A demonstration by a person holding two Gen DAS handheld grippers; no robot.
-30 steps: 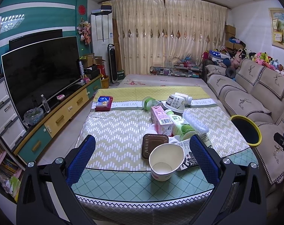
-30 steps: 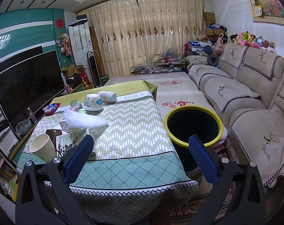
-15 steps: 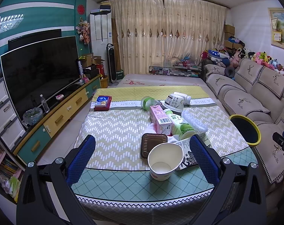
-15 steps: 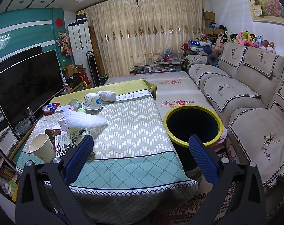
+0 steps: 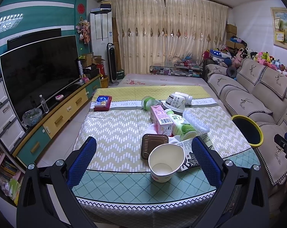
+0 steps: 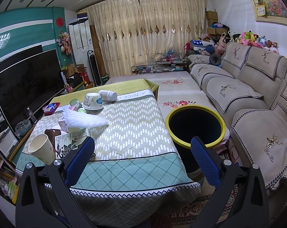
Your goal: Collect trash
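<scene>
Trash is piled on the cloth-covered table (image 5: 115, 133): a white paper cup (image 5: 166, 162) nearest me, a brown foil tray (image 5: 153, 145), a pink carton (image 5: 161, 119), a green bottle (image 5: 181, 126), a printed carton (image 5: 190, 157), bubble wrap (image 5: 195, 120), an upturned bowl (image 5: 174, 102) and a white bottle (image 6: 107, 95). My left gripper (image 5: 144, 159) is open, the cup between its blue fingers but untouched. My right gripper (image 6: 142, 159) is open over the table's near right edge. A black bin with a yellow rim (image 6: 195, 126) stands right of the table.
A sofa (image 6: 247, 98) runs along the right, close behind the bin. A TV (image 5: 39, 72) on a low cabinet lines the left wall. A tissue box (image 5: 102, 102) sits at the table's far left. The table's left half is bare cloth.
The left gripper has edged slightly forward toward the paper cup. The right gripper's view has hardly shifted.
</scene>
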